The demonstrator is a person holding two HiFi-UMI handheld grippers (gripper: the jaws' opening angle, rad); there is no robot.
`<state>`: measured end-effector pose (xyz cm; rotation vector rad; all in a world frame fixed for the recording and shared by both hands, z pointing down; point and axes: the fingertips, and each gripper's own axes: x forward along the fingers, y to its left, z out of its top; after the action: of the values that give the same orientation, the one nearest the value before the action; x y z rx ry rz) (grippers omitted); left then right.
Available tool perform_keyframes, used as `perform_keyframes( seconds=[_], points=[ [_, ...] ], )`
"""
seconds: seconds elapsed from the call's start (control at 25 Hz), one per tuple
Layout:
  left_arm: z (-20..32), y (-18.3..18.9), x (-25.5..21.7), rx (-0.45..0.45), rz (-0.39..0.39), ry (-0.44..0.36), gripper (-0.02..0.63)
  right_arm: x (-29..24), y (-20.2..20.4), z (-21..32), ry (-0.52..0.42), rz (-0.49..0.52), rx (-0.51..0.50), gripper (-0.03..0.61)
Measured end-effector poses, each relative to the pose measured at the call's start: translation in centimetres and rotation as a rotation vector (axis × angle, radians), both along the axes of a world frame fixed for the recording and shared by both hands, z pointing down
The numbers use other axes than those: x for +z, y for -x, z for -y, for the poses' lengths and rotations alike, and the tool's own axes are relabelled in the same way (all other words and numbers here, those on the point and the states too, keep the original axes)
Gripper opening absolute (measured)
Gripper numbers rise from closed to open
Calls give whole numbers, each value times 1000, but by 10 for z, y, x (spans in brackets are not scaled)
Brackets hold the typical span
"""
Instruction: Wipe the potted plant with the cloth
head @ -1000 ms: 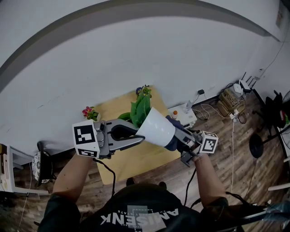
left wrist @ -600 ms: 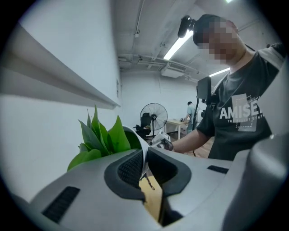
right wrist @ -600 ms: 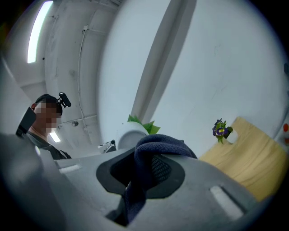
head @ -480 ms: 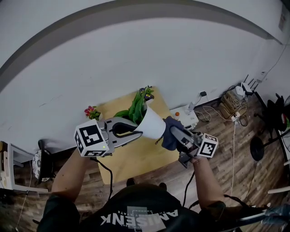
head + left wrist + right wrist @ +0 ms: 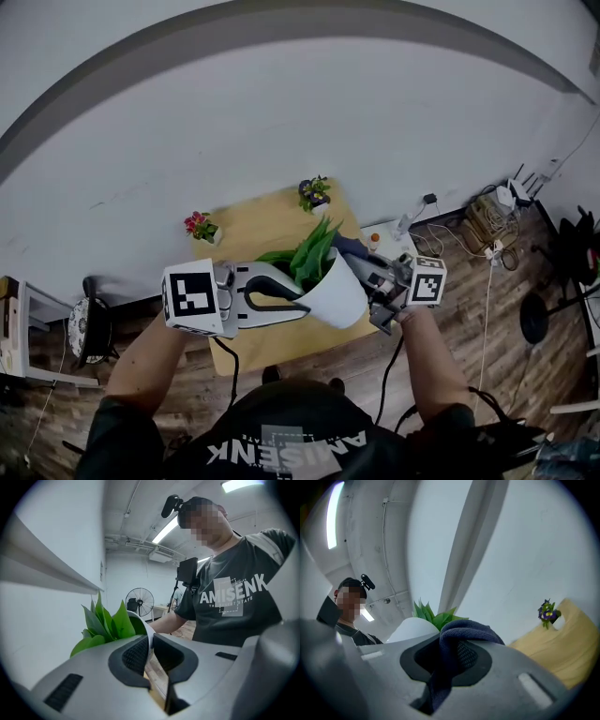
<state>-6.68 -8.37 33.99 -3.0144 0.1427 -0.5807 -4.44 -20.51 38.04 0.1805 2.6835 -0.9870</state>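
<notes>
Pink flowers (image 5: 200,226): a small pot at the left rear of the wooden table (image 5: 251,230); it sits further inside the head view than a second ago.
Left gripper (image 5: 302,298): its jaws pinch the white rim of the potted plant (image 5: 336,298), one pad inside the rim and one outside. The grip is the same as a second ago. The gripper (image 5: 150,648) now sits lower in the head view.
Potted plant: held in the air before the person, over the table's near edge. A second ago it lay tipped on its side with its base toward the right gripper. It now stands more upright, with its green leaves (image 5: 311,251) pointing up and away.
Purple flowers (image 5: 314,192): a small pot at the table's far edge, now clear of the leaves.
Cloth (image 5: 346,246): dark blue, earlier bunched against the pot's base. Only a strip now shows behind the pot's upper right.
Right gripper (image 5: 367,268): its jaws are clamped on a fold of the cloth (image 5: 461,634), just behind the pot; its marker cube has risen slightly in the view.
</notes>
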Motion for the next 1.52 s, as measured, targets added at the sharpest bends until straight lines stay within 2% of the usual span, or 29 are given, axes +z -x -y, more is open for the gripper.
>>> perform_keyframes(
  seconds=[0.24, 0.36, 0.44, 0.8, 1.12, 1.52],
  points=[
    [0, 2, 6, 13, 26, 36, 34, 0, 6, -10, 119, 111, -180, 44],
    [3, 1, 7, -9, -27, 56, 34, 4, 5, -10, 153, 126, -213, 44],
    [6, 1, 15, -24, -7, 62, 34, 7, 2, -9, 152, 117, -202, 44],
    [21, 4, 52, -52, 157, 51, 34, 3, -10, -5, 19, 50, -82, 44],
    [51, 2, 75, -144, 236, 97, 34, 1, -22, -20, -99, -4, -21, 44],
    [87, -7, 88, -265, 306, 247, 34, 17, -14, -37, -230, -143, 65, 44]
  ],
)
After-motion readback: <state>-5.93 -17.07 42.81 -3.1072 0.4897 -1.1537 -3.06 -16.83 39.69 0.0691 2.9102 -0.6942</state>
